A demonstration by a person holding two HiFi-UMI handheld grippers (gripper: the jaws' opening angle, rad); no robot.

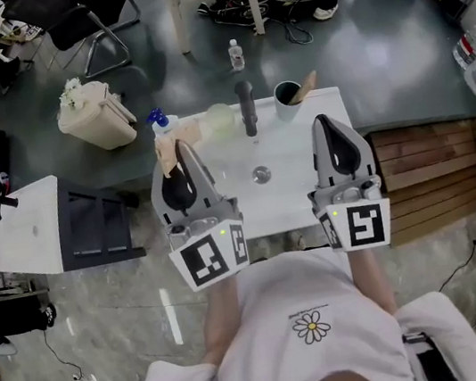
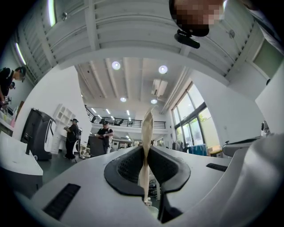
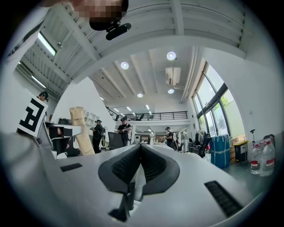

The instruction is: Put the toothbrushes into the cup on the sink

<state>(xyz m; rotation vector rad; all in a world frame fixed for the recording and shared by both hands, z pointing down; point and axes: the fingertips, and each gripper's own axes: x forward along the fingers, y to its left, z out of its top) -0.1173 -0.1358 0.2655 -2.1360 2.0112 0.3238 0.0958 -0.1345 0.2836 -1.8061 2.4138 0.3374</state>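
Left gripper point(image 1: 181, 149) is shown clamped on an upright paper-wrapped toothbrush point(image 2: 146, 133). Right gripper point(image 1: 326, 123) is closed and empty. Cup point(image 1: 286, 106) is seen at the far right of the sink point(image 1: 297, 191).

The person is holding both grippers out ahead of the chest, side by side and well apart, with the jaws pointing away from the body. The left gripper point(image 1: 181, 149) is pinching a thin wrapped toothbrush point(image 2: 146, 133) edge-on between its pads, and the pack is sticking out past the jaw tips. The right gripper point(image 1: 324, 121) is showing its jaws pressed together with nothing between them. The left forearm point(image 1: 223, 310) and the right forearm point(image 1: 373, 284) are reaching forward behind each gripper's rear marker cube point(image 1: 210, 257).
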